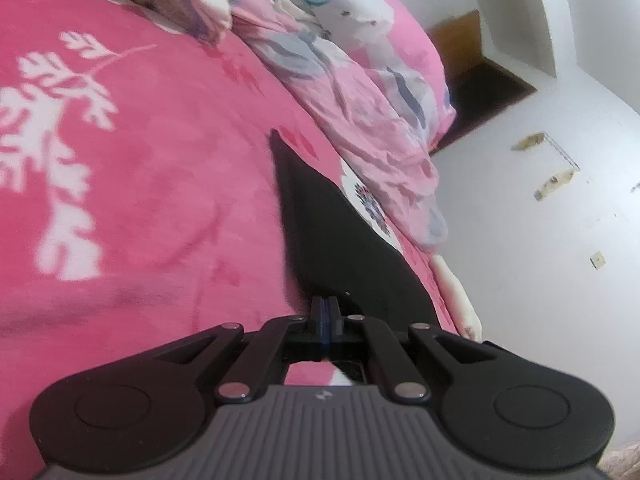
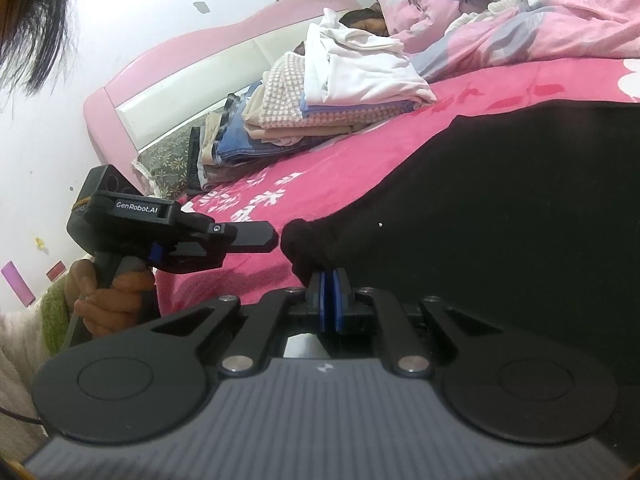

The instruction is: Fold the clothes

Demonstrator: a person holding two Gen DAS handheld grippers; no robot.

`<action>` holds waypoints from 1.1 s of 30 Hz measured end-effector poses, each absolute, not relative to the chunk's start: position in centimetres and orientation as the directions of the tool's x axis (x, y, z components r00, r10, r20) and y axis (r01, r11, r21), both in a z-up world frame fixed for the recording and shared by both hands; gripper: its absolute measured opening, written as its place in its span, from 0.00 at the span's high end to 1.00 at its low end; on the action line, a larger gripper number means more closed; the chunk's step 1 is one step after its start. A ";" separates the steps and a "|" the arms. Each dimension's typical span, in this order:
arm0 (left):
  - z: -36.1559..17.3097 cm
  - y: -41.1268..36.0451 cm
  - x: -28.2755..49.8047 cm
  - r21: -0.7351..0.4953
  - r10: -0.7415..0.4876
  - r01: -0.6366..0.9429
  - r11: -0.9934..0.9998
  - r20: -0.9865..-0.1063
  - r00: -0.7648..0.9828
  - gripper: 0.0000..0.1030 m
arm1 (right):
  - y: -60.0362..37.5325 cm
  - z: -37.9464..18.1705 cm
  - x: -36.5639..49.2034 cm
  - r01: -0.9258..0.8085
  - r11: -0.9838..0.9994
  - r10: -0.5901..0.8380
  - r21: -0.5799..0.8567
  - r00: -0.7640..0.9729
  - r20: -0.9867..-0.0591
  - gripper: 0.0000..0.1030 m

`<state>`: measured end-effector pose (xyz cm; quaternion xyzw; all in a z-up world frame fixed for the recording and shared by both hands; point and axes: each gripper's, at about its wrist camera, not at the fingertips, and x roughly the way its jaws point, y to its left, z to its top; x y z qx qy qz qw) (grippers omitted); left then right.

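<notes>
Your left gripper (image 1: 326,312) has its blue pads pressed together on an edge of the black garment (image 1: 320,220), which runs away from the fingers as a dark wedge across the pink blanket (image 1: 140,140). Your right gripper (image 2: 329,288) is likewise pinched tight on a bunched corner of the black garment (image 2: 500,208), cloth bulging just above the pads. Taking the garment as landmark: in the left wrist view the crumpled pink floral quilt (image 1: 360,92) lies beyond it and to its right, with a white wall (image 1: 540,220) further right. Only the right wrist view shows how wide the garment is, a big dark sheet over the pink blanket (image 2: 320,184) filling the right side. That view alone also shows your left gripper (image 2: 256,236) from the side, just left of the garment's bunched corner, your hand (image 2: 108,300) on its handle; from that side its finger gap is not visible. Beyond the garment, up and left, sits a stack of folded clothes (image 2: 320,108) against the pink headboard (image 2: 200,56). The left wrist view catches only a blurred edge of that pile.
</notes>
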<state>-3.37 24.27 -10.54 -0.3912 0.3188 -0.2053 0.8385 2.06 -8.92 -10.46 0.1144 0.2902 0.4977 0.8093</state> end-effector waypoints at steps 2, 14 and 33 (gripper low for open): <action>-10.4 24.3 -3.6 -0.779 -0.601 0.119 0.616 -0.367 0.710 0.99 | -8.9 -10.5 2.0 -0.738 0.479 0.872 0.475 0.336 -0.356 0.96; -7.5 17.6 -4.3 -0.460 -0.553 0.354 0.814 -0.430 0.714 0.76 | -9.3 -10.8 2.5 -0.725 0.461 0.884 0.512 0.325 -0.335 0.96; -8.1 20.4 -4.8 -0.467 -0.587 0.376 0.800 -0.483 0.650 0.99 | -9.6 -10.9 2.5 -0.737 0.440 0.895 0.512 0.313 -0.318 0.95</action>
